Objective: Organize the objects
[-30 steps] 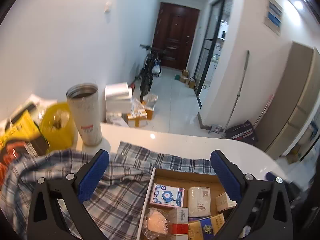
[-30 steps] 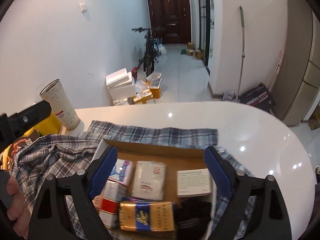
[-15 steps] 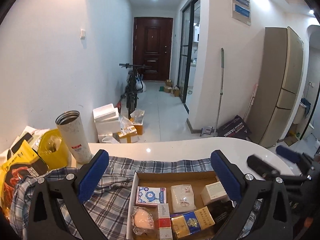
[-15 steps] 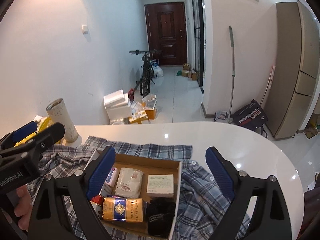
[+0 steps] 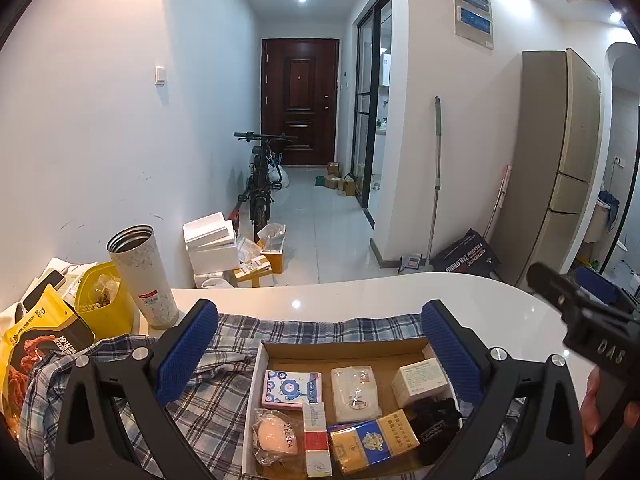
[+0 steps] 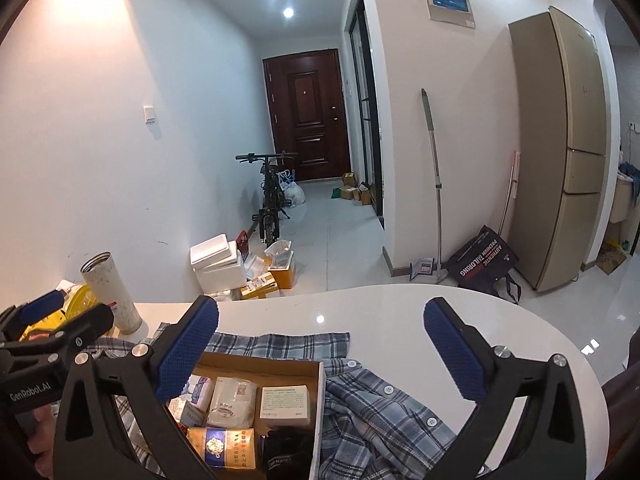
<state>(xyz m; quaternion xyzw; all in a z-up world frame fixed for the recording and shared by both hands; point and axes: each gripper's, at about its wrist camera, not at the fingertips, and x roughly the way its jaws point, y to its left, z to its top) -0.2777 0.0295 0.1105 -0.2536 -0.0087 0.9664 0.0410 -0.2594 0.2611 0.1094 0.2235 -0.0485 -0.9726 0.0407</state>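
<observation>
An open cardboard box (image 5: 344,350) sits on a plaid shirt (image 5: 200,400) spread over the white table (image 5: 360,296). Inside lie several small packs: a blue-flowered tissue pack (image 5: 291,389), a white packet (image 5: 355,393), a white carton (image 5: 420,378) and a gold-and-blue pack (image 5: 372,444). My left gripper (image 5: 318,310) hangs open above the box's near-left side, holding nothing. My right gripper (image 6: 320,308) hovers above the box (image 6: 260,362) and the shirt (image 6: 380,408). Its jaws are opening, with nothing between them.
A steel tumbler (image 5: 142,276), a yellow tub (image 5: 102,308) and a snack bag (image 5: 40,344) crowd the table's left end. The table's rounded edge curves away on the right. Beyond it are foam boxes (image 5: 210,246), a bicycle and a tall fridge.
Both grippers have drawn back and up from the box, which now looks smaller and farther off. The left view has levelled out. The right gripper's jaws have spread wider.
</observation>
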